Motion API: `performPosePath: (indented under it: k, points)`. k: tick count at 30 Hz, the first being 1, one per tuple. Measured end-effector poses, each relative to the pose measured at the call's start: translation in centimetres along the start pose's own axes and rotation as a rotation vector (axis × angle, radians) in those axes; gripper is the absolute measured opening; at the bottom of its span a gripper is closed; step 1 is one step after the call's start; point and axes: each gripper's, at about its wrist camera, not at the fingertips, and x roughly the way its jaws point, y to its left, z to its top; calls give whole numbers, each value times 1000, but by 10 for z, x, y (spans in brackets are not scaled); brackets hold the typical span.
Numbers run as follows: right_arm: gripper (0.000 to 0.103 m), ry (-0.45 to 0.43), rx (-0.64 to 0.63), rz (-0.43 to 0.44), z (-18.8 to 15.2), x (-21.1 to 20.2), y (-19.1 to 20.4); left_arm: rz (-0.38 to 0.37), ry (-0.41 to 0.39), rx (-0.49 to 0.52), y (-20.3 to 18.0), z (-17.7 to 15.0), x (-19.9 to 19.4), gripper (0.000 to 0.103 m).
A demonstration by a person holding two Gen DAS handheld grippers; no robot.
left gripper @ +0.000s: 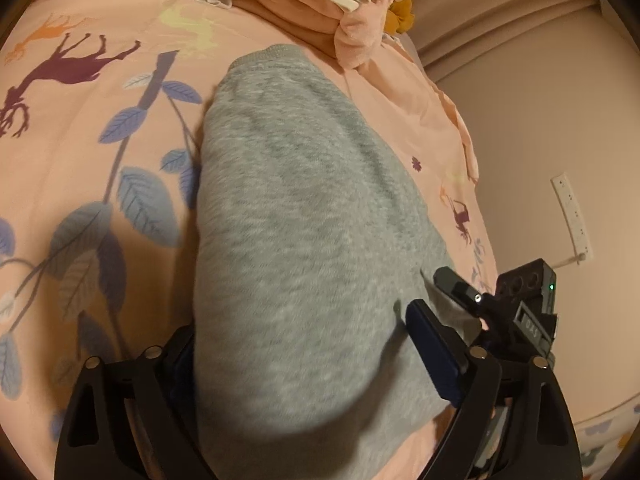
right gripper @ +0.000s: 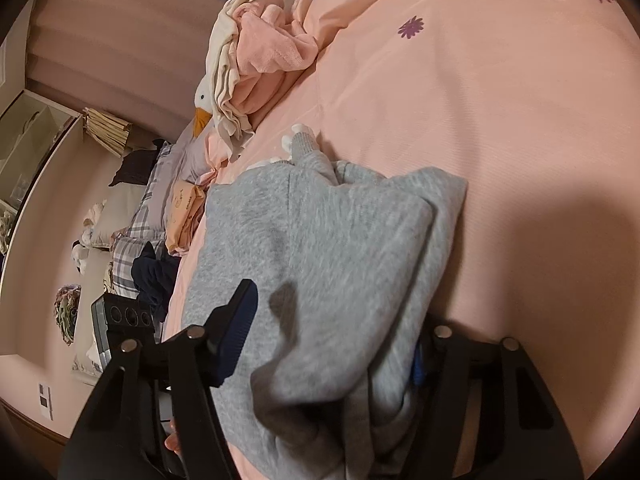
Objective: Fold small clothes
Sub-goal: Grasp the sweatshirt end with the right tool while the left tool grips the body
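The grey garment (left gripper: 304, 240) lies on the pink bedsheet (left gripper: 80, 184), already doubled over into a long thick bundle, so the folding of this piece looks well along; a last tidy or one more fold may remain, and the loose heap of clothes (left gripper: 320, 4) at 12 o'clock in the left view looks unfolded. The fabric is fleecy and soft; a cuff sticks out at its far end in the right view. The left gripper (left gripper: 316, 356) straddles the near end, jaws wide, pads apparently off the cloth. The right gripper (right gripper: 332, 332) has bunched cloth between half-closed jaws; whether its pads press on it I cannot tell.
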Motion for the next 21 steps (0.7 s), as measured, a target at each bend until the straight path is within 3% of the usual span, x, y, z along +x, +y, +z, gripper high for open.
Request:
performPosePath:
  k: [10, 14, 21]
  points:
    - [40, -1, -62, -60, -1, 12, 13, 52, 4, 48, -10, 4, 6, 94]
    - [32, -11, -129, -116, -6, 15, 27, 103, -2, 68, -15, 2, 4, 85]
    - [28, -53, -254, -225, -11, 19, 55, 174, -11, 111, -22, 0, 2, 74]
